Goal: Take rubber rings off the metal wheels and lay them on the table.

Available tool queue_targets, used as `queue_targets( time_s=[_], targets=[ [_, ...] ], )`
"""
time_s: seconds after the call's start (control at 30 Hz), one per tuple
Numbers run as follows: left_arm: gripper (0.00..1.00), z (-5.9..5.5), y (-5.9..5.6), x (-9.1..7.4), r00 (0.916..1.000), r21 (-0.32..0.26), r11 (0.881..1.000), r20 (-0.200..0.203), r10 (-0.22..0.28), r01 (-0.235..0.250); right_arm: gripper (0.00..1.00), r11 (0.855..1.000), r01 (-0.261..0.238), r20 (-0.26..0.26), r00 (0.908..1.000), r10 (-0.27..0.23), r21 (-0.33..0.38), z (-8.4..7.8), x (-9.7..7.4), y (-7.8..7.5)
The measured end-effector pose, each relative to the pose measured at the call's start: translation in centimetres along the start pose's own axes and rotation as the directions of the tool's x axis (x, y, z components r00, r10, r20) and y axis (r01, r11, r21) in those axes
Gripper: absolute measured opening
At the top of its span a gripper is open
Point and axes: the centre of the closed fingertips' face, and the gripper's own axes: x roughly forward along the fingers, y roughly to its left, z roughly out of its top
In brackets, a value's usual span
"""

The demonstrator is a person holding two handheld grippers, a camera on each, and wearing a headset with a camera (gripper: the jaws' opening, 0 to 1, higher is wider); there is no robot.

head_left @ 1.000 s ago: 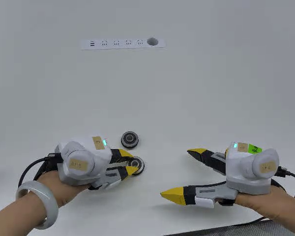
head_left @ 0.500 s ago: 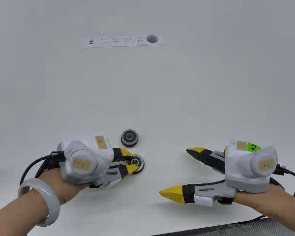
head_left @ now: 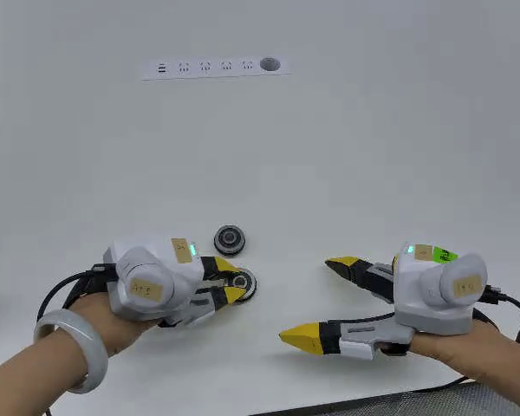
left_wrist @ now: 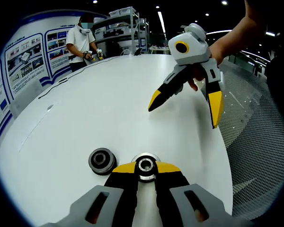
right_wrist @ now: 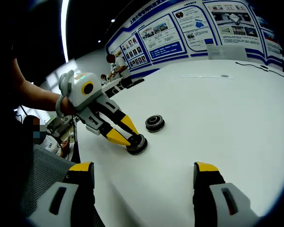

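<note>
Two small metal wheels with black rubber rings lie on the white table. The nearer wheel (head_left: 245, 283) (left_wrist: 146, 165) (right_wrist: 137, 144) sits between the yellow tips of my left gripper (head_left: 229, 279) (left_wrist: 146, 169), which is shut on it. The other wheel (head_left: 230, 239) (left_wrist: 102, 161) (right_wrist: 155, 123) lies free just beyond, untouched. My right gripper (head_left: 316, 299) (right_wrist: 144, 170) hovers to the right of both wheels, jaws wide open with nothing between them. It also appears in the left gripper view as the right gripper (left_wrist: 194, 90), and the left gripper (right_wrist: 114, 128) appears in the right gripper view.
A white power strip (head_left: 212, 67) lies far back on the table (head_left: 373, 156). The table's front edge runs just under my hands, with a dark mesh floor (head_left: 433, 406) below. A person (left_wrist: 83, 40) stands by shelving beyond the table's far end.
The head camera has shifted a little, so the power strip sits higher. My left gripper stays on the nearer wheel. The right gripper has hardly moved and stays open.
</note>
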Motion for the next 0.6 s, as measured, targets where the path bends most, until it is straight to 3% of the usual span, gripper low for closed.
queue_targets(
  time_s=[0.6],
  targets=[
    [0.13, -0.1, 0.0, 0.0, 1.0, -0.01, 1.0, 0.0, 0.003, -0.003, 0.8, 0.996, -0.051, 0.018, 0.9986, 0.049, 0.068, 1.0, 1.3, 0.7]
  ],
)
